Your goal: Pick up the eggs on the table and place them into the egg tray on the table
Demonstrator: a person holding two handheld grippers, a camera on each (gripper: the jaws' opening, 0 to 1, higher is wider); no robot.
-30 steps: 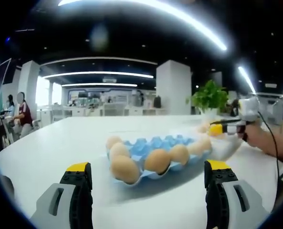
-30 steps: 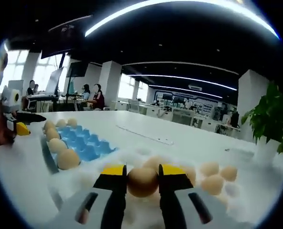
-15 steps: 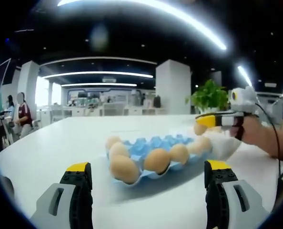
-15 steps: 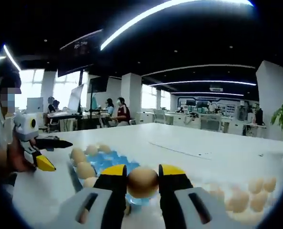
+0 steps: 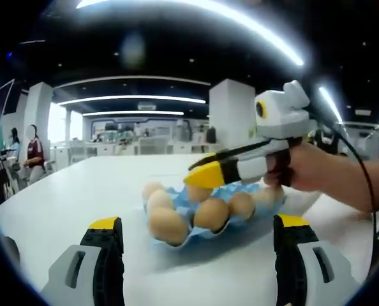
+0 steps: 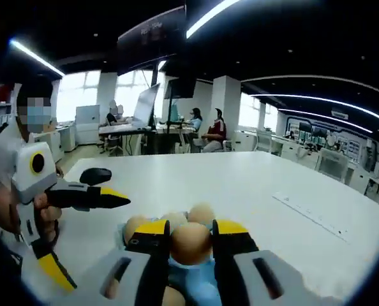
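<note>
Your right gripper (image 6: 191,237) has carried its pinched egg (image 6: 190,242) over the blue egg tray (image 5: 237,191), your left gripper (image 5: 199,239) spread wide at the table's (image 5: 81,191) near edge.

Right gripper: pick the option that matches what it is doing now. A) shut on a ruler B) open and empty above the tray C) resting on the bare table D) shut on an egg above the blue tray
D: the right gripper has its jaws closed against an egg, with the blue egg tray just beneath it.

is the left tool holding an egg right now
No, the left tool stands open with nothing between its jaws, while the right tool is the one clamped on an egg.
</note>
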